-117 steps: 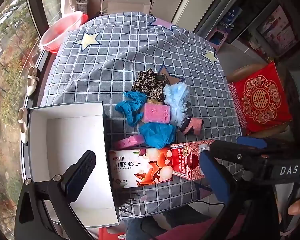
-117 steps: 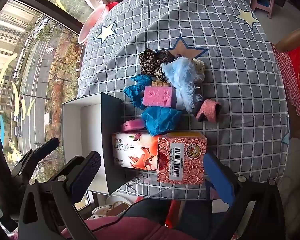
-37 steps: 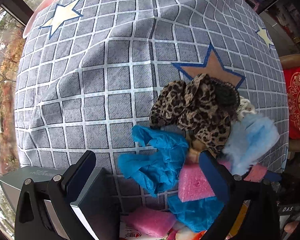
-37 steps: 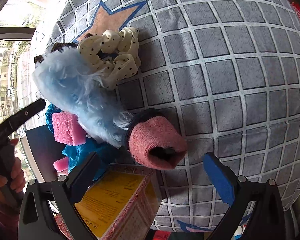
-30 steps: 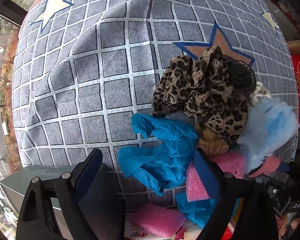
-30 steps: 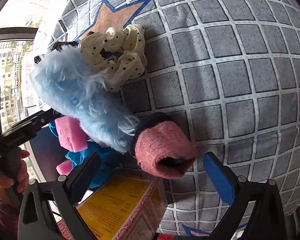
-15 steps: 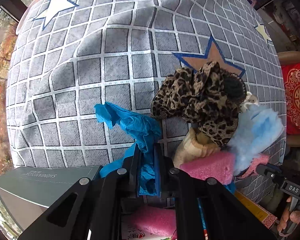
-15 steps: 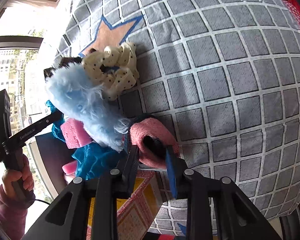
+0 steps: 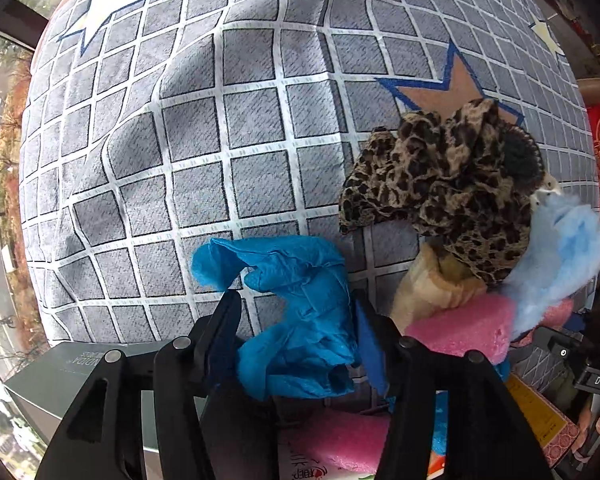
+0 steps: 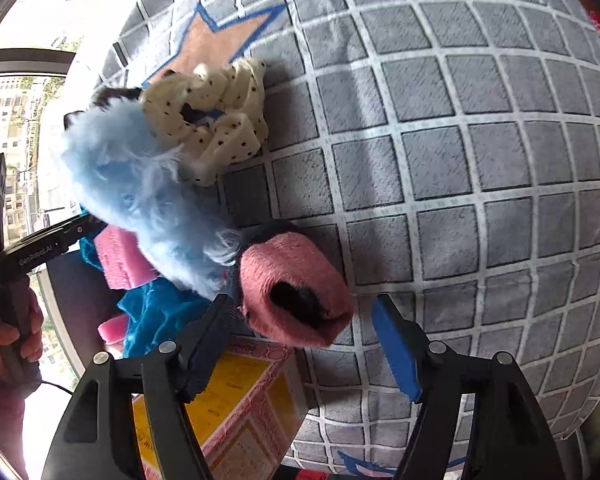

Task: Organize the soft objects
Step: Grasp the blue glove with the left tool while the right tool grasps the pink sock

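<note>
Soft objects heaped on my checked tablecloth (image 9: 228, 128) — one crinkled blue glove (image 9: 300, 312) between my opening left gripper (image 9: 296, 332), one fuzzy pink sock (image 10: 296, 292) between my opening right gripper (image 10: 304, 344), neither pinched.

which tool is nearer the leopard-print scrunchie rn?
Left. The left tool straddles the blue glove just beside the leopard-print scrunchie, jaws opening. The right tool is around the pink sock, across the pile.

- Even daylight from the window (image 10: 24, 92) at the left, blown out in the right wrist view.
- Soft shadows under objects.
- Strong fisheye bending, dark vignetted corners.
- Centre sharp.
</note>
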Tool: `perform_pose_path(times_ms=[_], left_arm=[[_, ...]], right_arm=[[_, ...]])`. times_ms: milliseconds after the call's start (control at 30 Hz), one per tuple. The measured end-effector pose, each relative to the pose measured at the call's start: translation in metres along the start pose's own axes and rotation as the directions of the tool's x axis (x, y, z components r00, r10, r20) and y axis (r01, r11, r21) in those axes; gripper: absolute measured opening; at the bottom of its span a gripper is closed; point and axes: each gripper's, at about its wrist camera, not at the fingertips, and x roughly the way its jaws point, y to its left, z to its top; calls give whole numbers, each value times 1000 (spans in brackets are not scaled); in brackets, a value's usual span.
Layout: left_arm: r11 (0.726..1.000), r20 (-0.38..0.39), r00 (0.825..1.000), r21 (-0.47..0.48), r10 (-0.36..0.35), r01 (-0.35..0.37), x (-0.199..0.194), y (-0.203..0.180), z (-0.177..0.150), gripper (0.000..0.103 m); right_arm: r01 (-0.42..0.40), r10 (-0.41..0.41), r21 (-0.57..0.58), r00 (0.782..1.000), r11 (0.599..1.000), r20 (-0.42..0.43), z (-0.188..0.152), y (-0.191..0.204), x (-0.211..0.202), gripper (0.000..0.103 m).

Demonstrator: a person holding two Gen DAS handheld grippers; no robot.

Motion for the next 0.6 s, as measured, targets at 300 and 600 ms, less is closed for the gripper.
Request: perform_pose_path(times_ms=[300,600], left_arm=[[997,-87,995,70,39,-33,70,-14,20,20],[999,168,985,27,-28,24,13,-16,17,17]], right_arm=[[4,-4,-81,1000,997,-5,10,9,18,32],[-65,70,-51,990,997,120,0,-3,-29,27]])
